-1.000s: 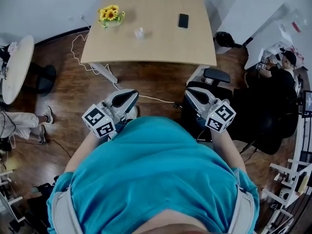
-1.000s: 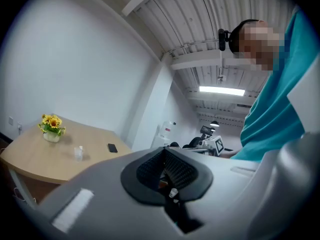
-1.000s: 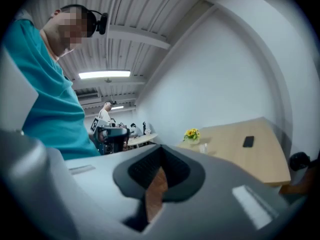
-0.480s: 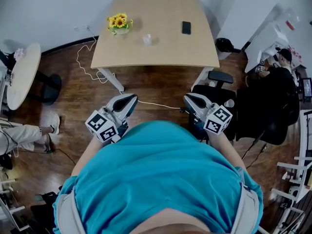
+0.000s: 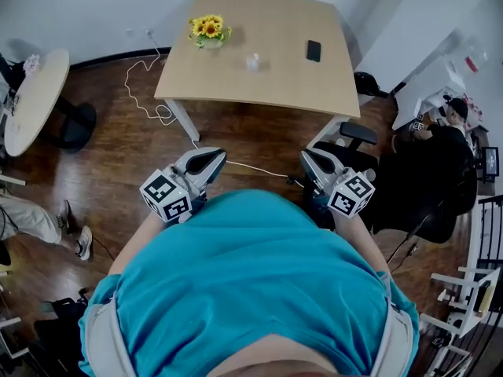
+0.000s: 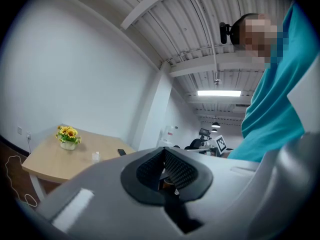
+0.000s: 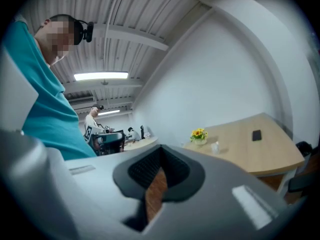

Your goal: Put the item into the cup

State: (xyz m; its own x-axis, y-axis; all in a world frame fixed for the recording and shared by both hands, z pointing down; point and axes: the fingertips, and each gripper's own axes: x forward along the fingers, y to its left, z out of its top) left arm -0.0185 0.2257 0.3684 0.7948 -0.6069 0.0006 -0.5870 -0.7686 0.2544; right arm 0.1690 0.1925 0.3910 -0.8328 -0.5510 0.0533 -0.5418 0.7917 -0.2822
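**View swings, tools stay home – nothing on the tabletop has moved**

Over the last second the change is in the person's stance, not in the things. In the head view the tabletop point(image 5: 267, 85) has slid to the right. In the left gripper view it now looks smaller, and a leg and a stretch of floor point(image 5: 236, 136) have come into sight below it. That suggests a turn or a step by the person, who stands well apart from the tabletop.

The left tool point(image 5: 209, 160) and right tool point(image 5: 314, 159) are held as before, tucked against the teal shirt point(image 5: 251, 289). Each has its jaws drawn together to a narrow slit with nothing between them (the right gripper view shows only floorboards through the gap).

On the tabletop the layout matches the earlier pictures:
- a pot of sunflowers point(image 5: 206, 28)
- a small clear vessel point(image 5: 252, 61) near the middle, probably the cup
- a black flat slab point(image 5: 313, 50) lying apart from it

The vessel is too small here to tell whether anything is inside, and which thing is the item cannot be settled.

For the task the shift decides little – empty tools this far off would suit a person coming toward the cup, or one who stands back with the item already in it.
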